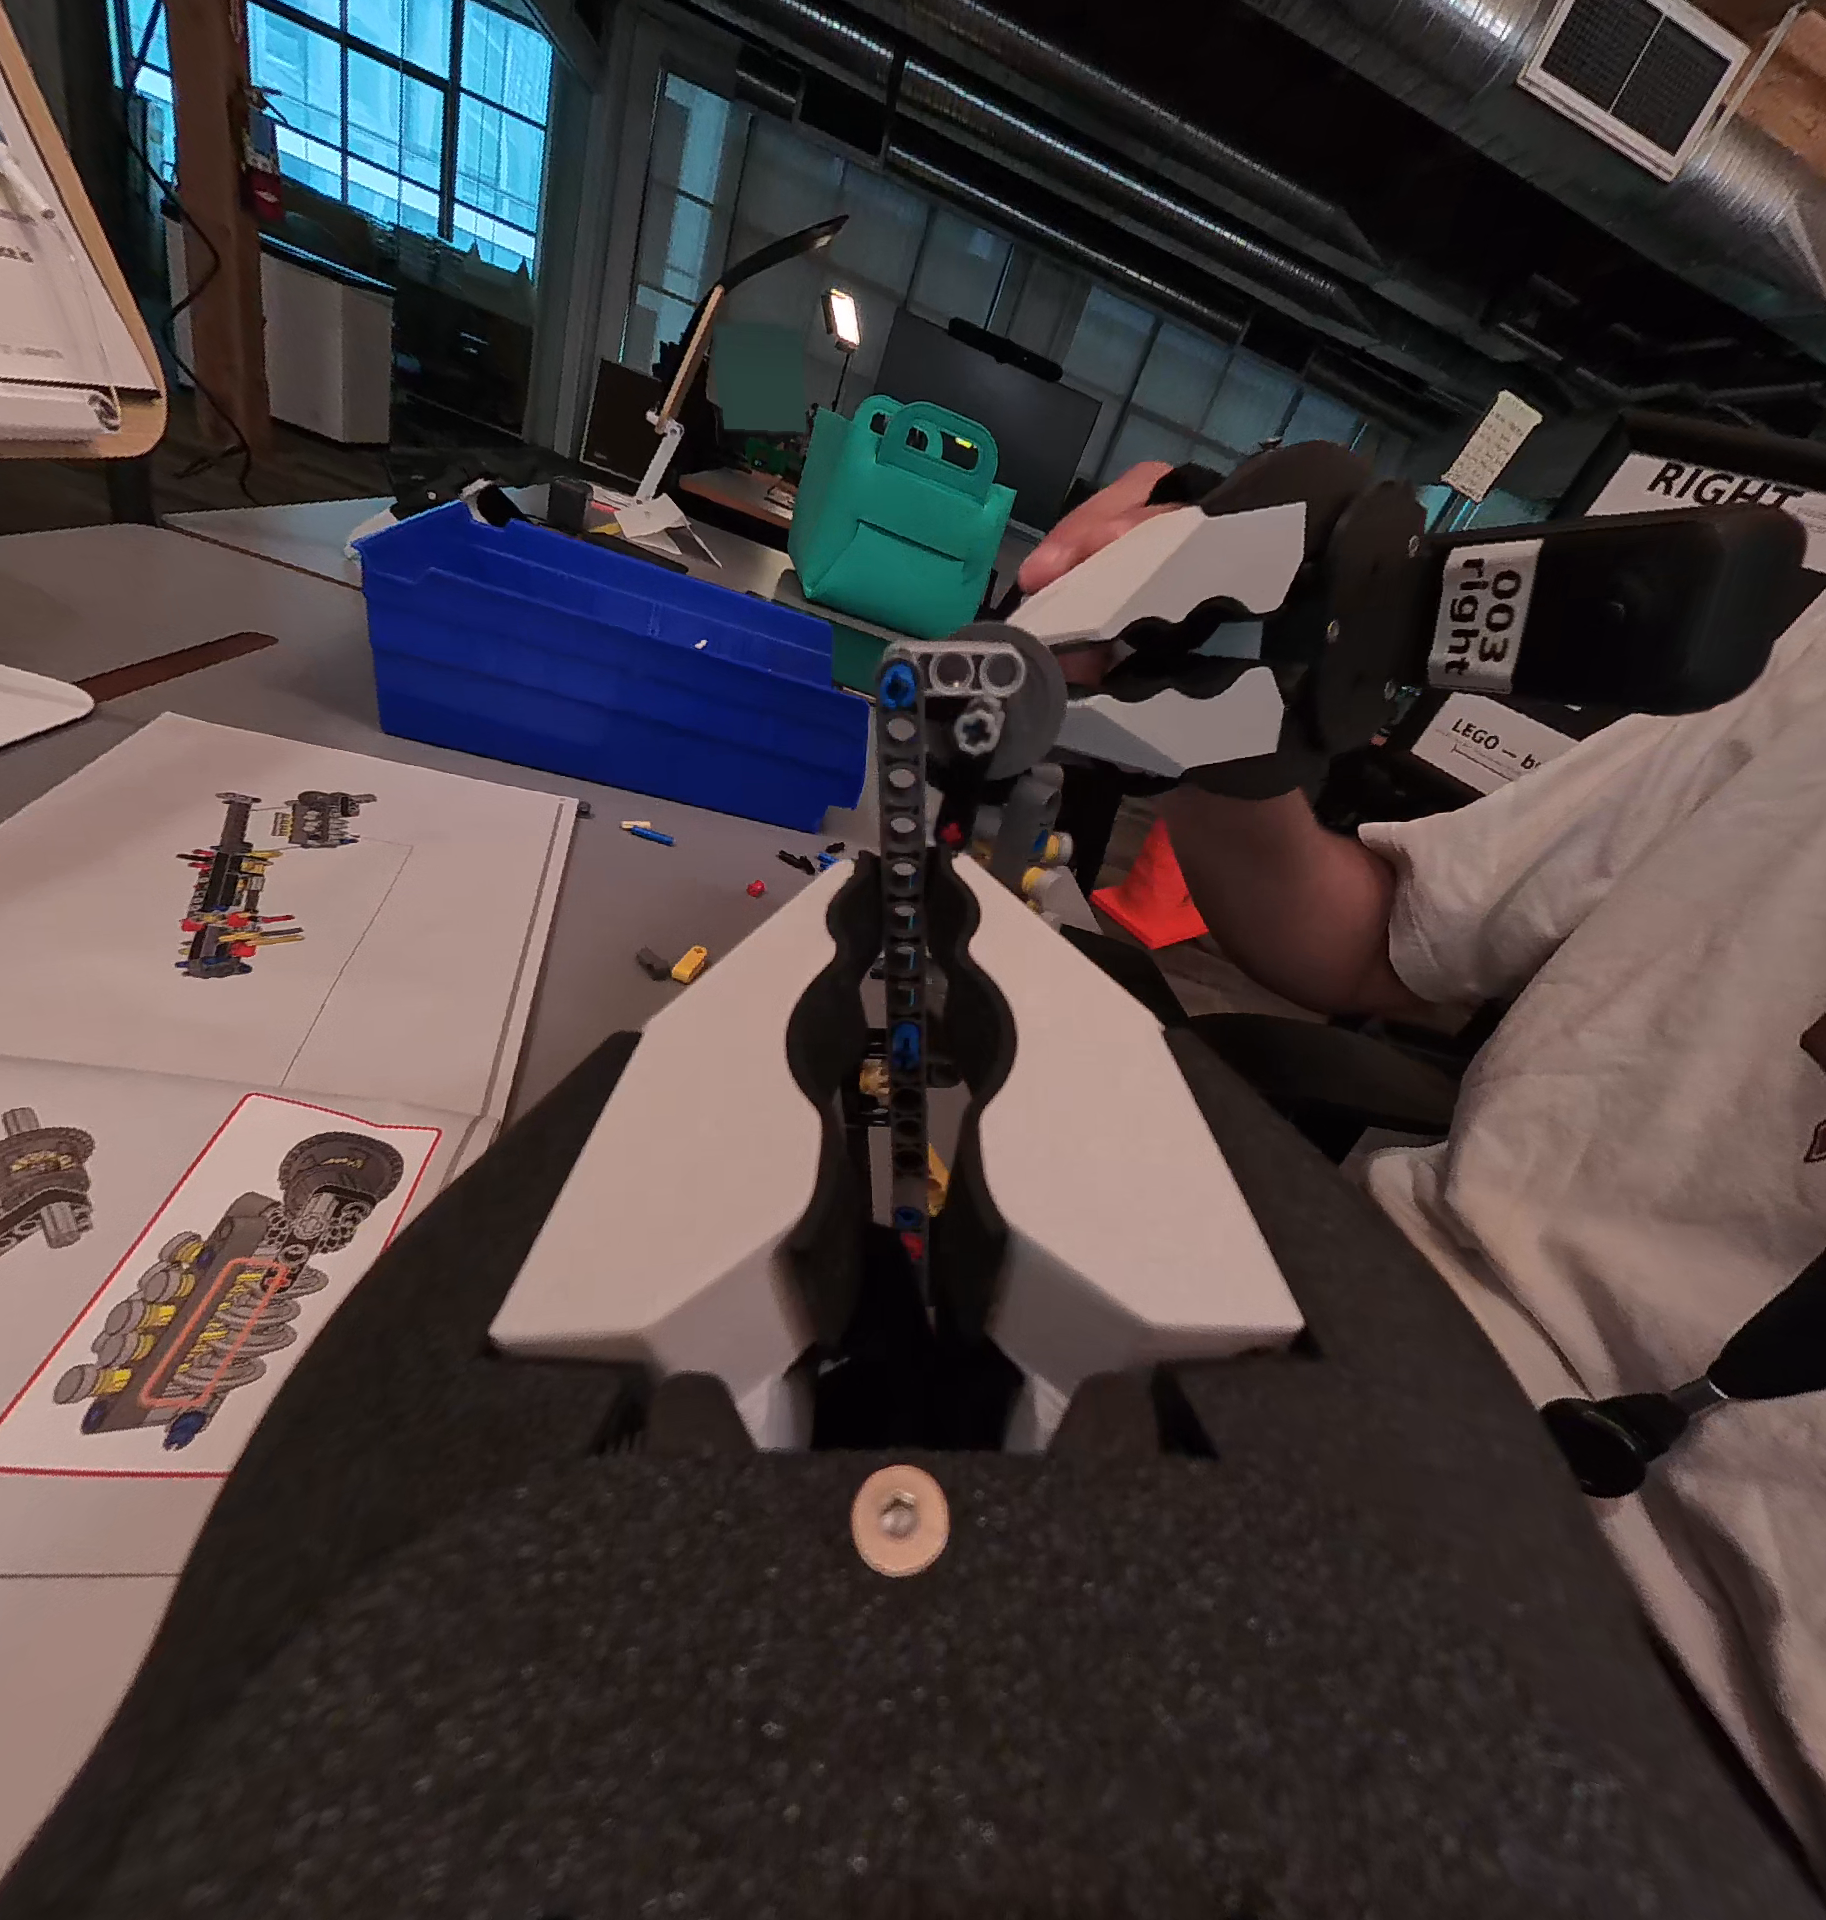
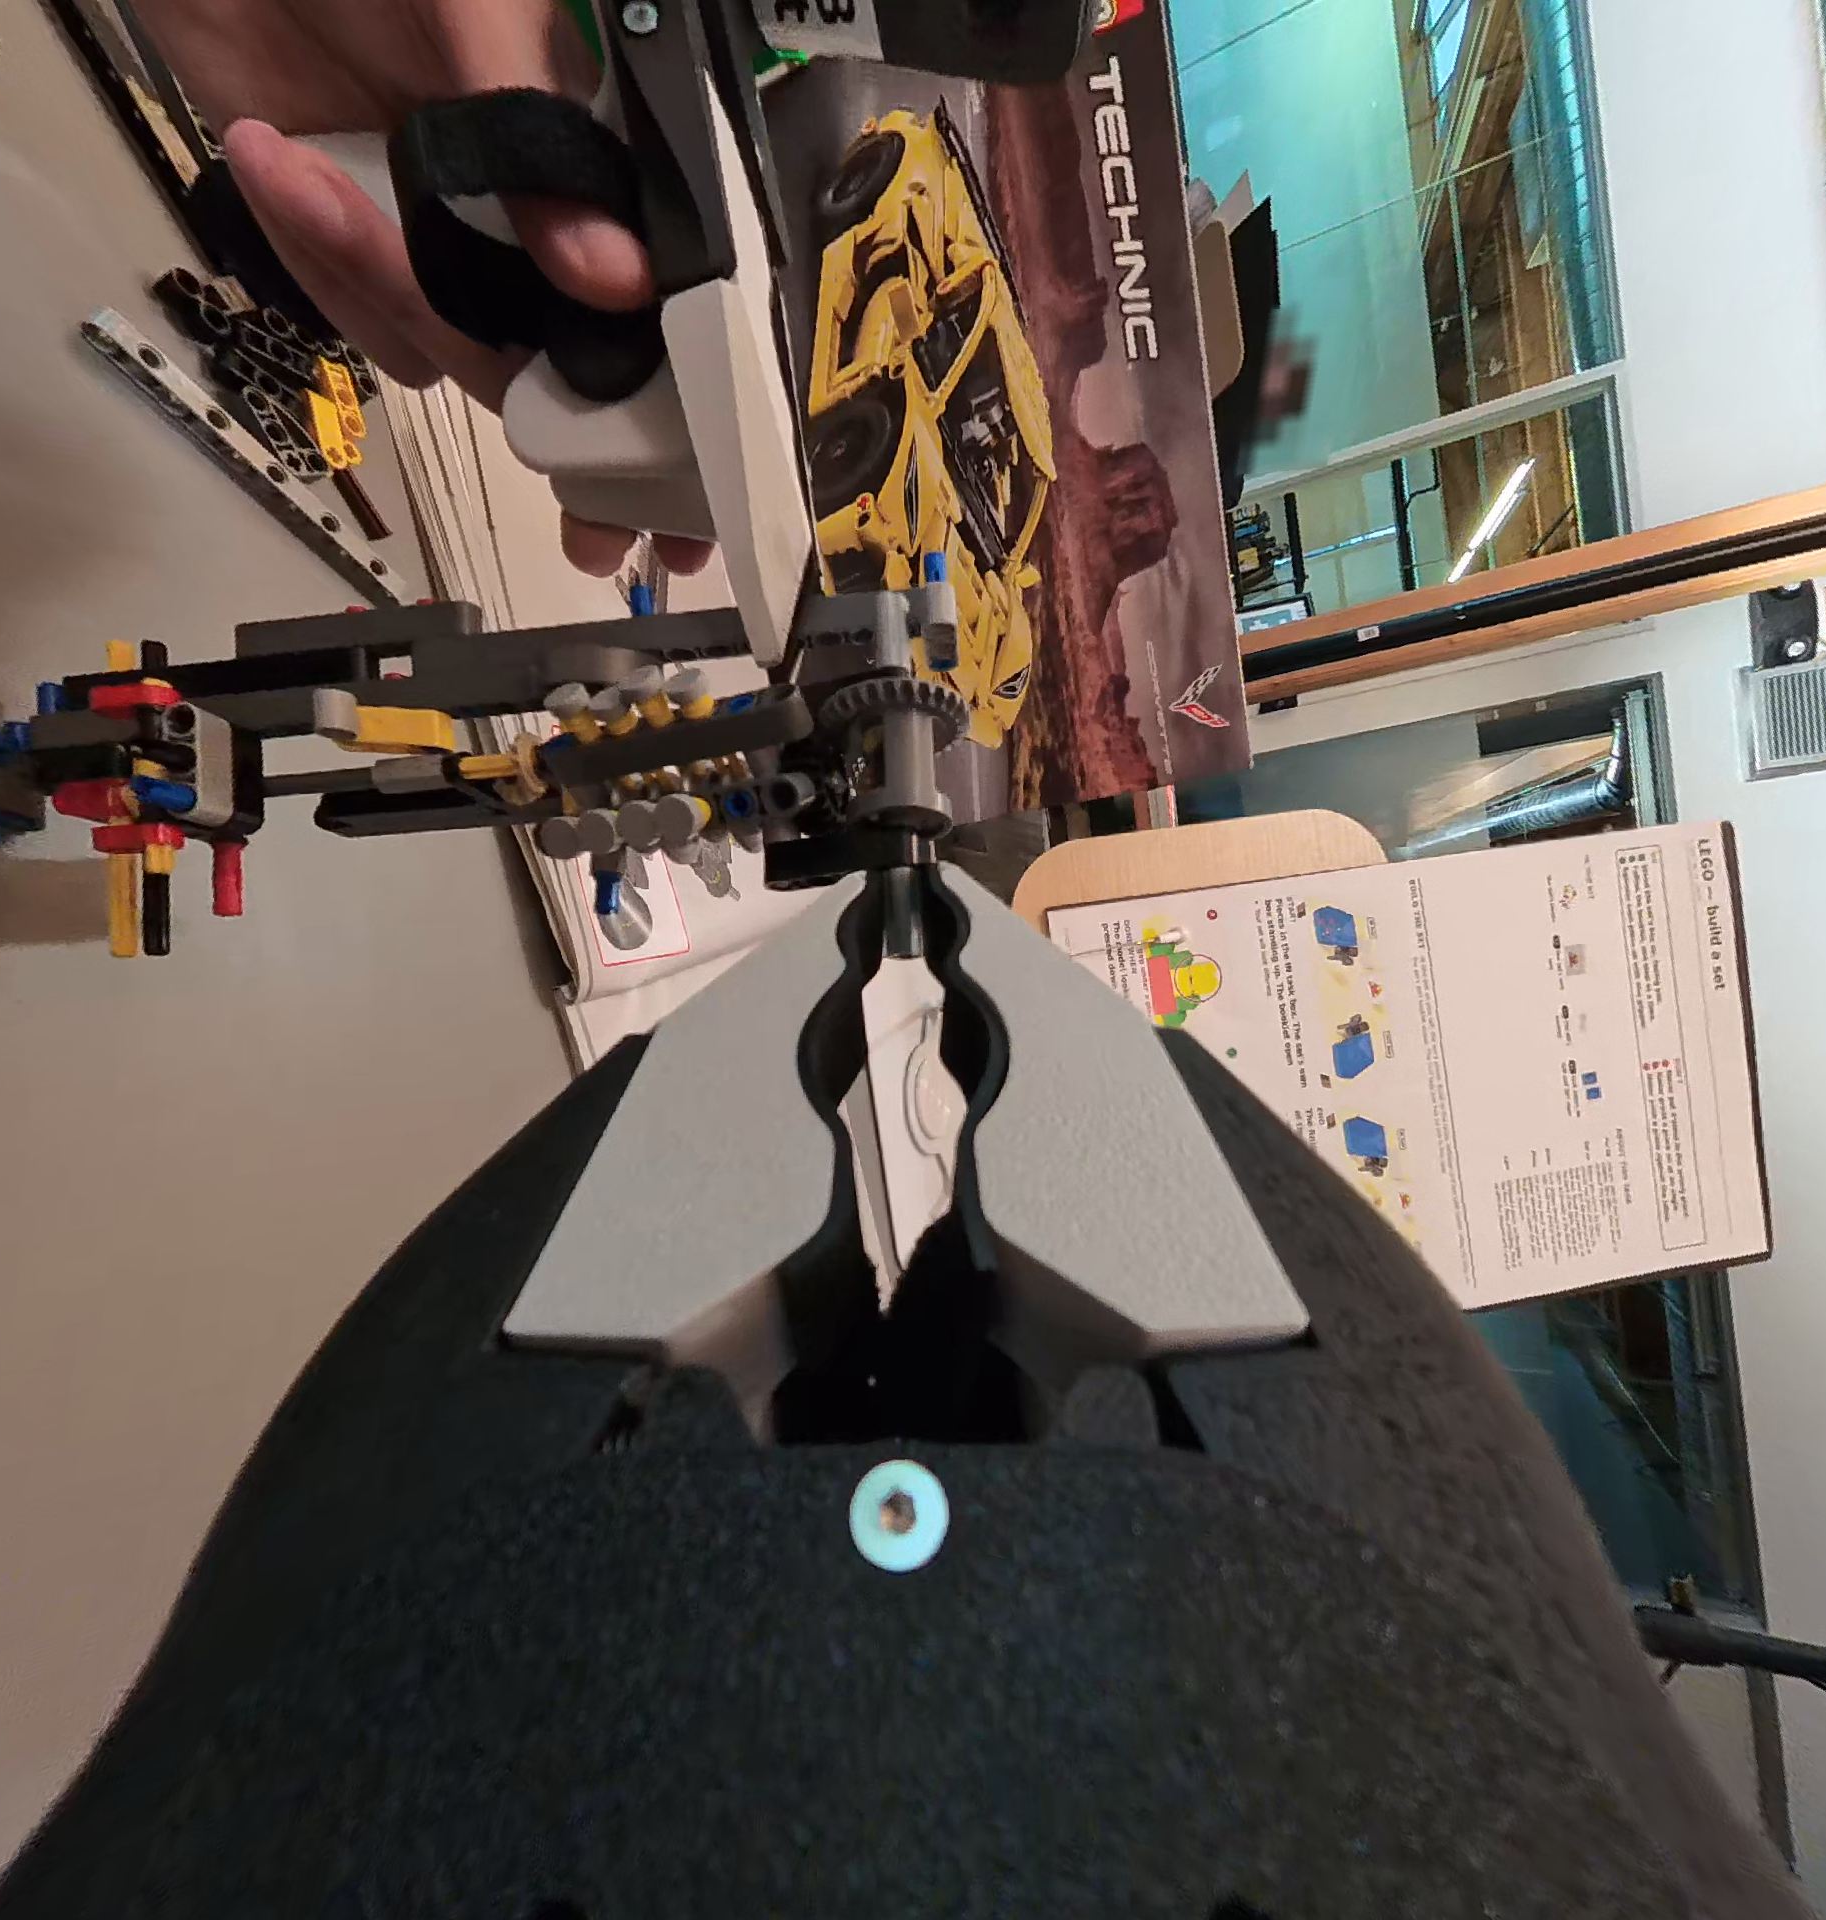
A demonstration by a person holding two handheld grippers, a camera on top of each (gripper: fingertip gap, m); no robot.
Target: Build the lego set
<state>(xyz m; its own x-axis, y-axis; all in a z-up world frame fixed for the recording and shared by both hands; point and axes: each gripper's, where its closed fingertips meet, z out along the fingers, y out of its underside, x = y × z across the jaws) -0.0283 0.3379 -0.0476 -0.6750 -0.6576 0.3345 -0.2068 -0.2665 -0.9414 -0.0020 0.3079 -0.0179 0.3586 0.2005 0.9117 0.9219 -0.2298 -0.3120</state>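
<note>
Left gripper (image 1: 904, 904): jaws closed down on the long dark-grey studless beam assembly with blue, yellow and red pins (image 1: 907, 935); assembly is held off the grey counter (image 1: 140, 603), its long axis running straight out along the fingers and away from the left wrist camera; far end carries a light-grey short beam with round holes and a dark-grey gear (image 1: 1002, 707).

Right gripper (image 2: 901, 920): comes in from the right in the left wrist view, roughly square to the assembly's long axis; jaws nearly shut, pinching the black axle end (image 2: 901, 925) that sticks out below the grey gear (image 2: 893, 717). In the right wrist view the assembly lies crosswise, long axis left to right, pin-covered end at far left.

Left hand (image 2: 410, 187): fingers wrapped round the left gripper's handle, one through a black strap loop; a forearm and white sleeve (image 1: 1615, 935) sit behind the right gripper.

Counter: open instruction booklet (image 1: 213, 1039) at left; blue plastic parts bin (image 1: 597, 665) beyond it; loose small pieces (image 1: 680, 961) between them; box with yellow car picture (image 2: 992, 416) stands behind the assembly.
</note>
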